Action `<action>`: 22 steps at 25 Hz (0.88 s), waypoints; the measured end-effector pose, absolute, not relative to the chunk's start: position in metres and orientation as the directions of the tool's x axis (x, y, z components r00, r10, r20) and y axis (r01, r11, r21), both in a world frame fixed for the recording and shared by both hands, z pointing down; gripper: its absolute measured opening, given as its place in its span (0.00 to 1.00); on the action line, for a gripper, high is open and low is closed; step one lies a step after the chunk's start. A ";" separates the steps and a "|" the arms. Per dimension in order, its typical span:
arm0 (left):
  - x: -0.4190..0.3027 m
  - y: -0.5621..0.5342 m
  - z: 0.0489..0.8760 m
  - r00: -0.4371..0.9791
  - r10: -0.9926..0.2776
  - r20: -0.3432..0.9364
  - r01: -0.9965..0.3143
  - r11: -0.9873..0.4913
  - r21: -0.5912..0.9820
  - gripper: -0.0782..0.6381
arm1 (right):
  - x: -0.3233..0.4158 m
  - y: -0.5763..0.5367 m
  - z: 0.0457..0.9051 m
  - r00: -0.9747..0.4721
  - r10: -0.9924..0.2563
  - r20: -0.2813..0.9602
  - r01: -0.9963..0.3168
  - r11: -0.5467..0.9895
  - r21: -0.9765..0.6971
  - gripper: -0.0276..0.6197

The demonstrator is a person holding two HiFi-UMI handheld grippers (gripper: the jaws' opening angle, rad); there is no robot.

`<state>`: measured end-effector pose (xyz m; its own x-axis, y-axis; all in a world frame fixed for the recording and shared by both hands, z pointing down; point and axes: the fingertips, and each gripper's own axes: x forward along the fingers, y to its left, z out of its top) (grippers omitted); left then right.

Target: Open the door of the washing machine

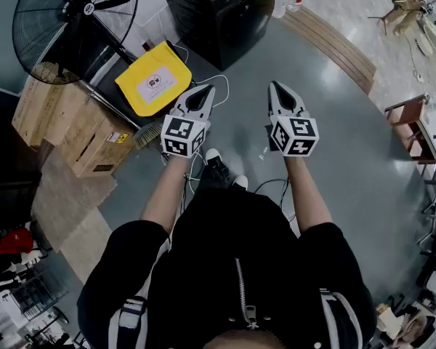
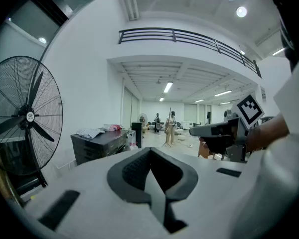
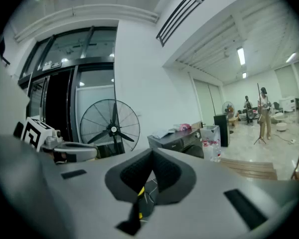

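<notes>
Standing well apart from the dark grey boxy washing machine, which sits at the top centre of the head view. Its door looks shut, though the front is hard to read. Nothing of the task is done: approach, grasp and pull are all left. Left claw pinched together, empty. Right claw likewise closed on nothing, both held out roughly level. Glossy grey-green floor, open hall. Big black wire-cage fan upper left, yellow fabric bag and pale wooden crates below it.
</notes>
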<state>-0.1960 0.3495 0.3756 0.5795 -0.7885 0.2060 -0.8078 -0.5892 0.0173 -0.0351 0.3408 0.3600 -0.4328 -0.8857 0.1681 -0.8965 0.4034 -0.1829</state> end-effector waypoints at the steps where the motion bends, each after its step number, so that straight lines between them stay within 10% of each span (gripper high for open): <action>1: -0.195 0.351 0.376 0.578 -0.790 0.206 -0.809 -0.587 0.019 0.11 | -0.034 0.344 0.359 -0.440 -0.883 0.162 -0.893 0.411 -0.185 0.05; 22: -0.166 0.289 0.389 0.598 -0.776 0.201 -0.796 -0.604 0.038 0.11 | -0.020 0.302 0.373 -0.458 -0.871 0.175 -0.884 0.428 -0.186 0.05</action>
<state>-0.1659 0.2895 0.3893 0.5977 -0.7761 0.2011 -0.7964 -0.6036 0.0378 -0.0200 0.3018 0.3734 -0.4584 -0.8714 0.1747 -0.8844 0.4279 -0.1862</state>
